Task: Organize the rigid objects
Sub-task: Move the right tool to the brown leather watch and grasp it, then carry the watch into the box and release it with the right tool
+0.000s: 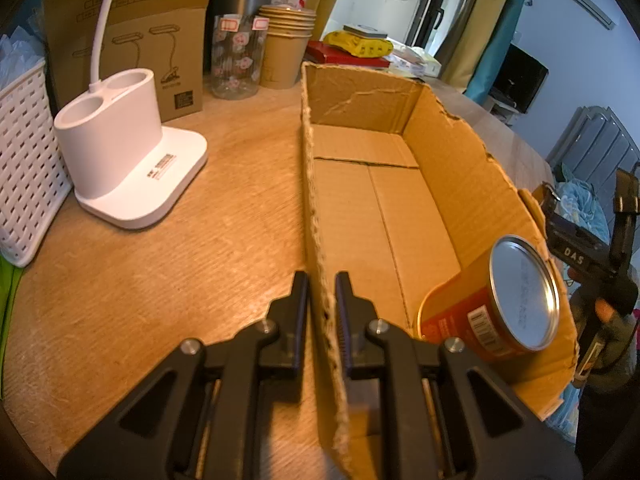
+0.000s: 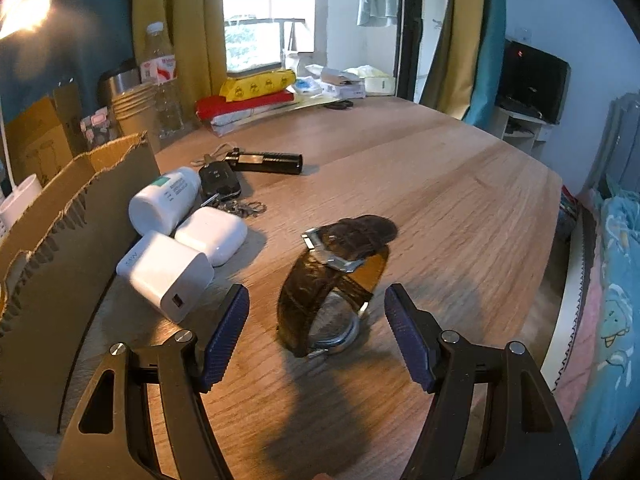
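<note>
Clamped on the ragged near wall of the shallow brown corrugated cardboard box (image 1: 362, 216), the left hand-held gripper (image 1: 322, 300) pinches the torn edge between its ribbed black pads and seems to steady it. Inside, only one item shows: an orange cylindrical tin can with a bright metal end (image 1: 500, 304), lying on its side in the near corner. So the sorting appears barely begun.

Spread wide and gripping nothing, the right hand-held gripper (image 2: 316, 320) straddles a brown leather-strap wristwatch with a steel case (image 2: 332, 284), which stands on edge on the wood-grain tabletop (image 2: 440, 184), apart from both blue ribbed pads; it looks like the next pick.

Beyond it, just outside the box wall, wait a glossy white cube-shaped USB charger (image 2: 166, 276), touching a smooth rounded white earbud case (image 2: 212, 234), and a white plastic pill bottle (image 2: 164, 200) on its side. Farther off lie a black car key with a metal key ring (image 2: 220, 182) and a black cylindrical flashlight (image 2: 264, 162). All five hard, smooth pieces remain unboxed.
</note>
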Motion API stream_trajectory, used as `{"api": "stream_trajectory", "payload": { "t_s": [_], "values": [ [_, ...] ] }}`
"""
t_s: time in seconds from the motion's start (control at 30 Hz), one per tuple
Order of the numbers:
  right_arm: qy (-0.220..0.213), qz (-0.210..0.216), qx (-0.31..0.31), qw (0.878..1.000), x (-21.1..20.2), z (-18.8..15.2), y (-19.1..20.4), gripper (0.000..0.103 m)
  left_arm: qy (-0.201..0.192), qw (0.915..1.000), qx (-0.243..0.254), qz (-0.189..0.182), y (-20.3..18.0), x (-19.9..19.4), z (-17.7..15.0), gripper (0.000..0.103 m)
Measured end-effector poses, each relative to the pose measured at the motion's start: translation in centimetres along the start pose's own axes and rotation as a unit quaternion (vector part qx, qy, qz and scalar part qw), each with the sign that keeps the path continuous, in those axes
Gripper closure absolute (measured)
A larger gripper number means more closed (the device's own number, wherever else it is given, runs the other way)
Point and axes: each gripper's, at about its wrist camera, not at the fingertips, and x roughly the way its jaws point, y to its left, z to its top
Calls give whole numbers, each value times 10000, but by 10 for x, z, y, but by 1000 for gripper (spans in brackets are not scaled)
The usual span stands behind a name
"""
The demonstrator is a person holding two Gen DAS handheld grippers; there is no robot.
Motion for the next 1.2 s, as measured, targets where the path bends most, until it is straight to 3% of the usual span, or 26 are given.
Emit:
{"api": "stream_trajectory", "payload": {
  "t_s": [0.4, 0.57, 0.63, 0.7, 1.2],
  "values": [
    [308, -43, 26, 9995, 17, 2, 1, 32, -1, 10000, -2, 0, 0, 0, 0, 88],
    [348, -73, 61, 9993, 19, 2, -1, 39, -1, 10000, -1, 0, 0, 0, 0, 87],
    [317, -96, 67, 9994, 18, 2, -2, 52, -2, 10000, 0, 0, 0, 0, -1, 87],
    [293, -94, 56, 9995, 18, 2, -2, 57, -2, 10000, -2, -1, 0, 0, -1, 87],
    [120, 81, 42, 9999, -3, 5, -1, 57, -1, 10000, -2, -2, 0, 0, -1, 87]
  ]
}}
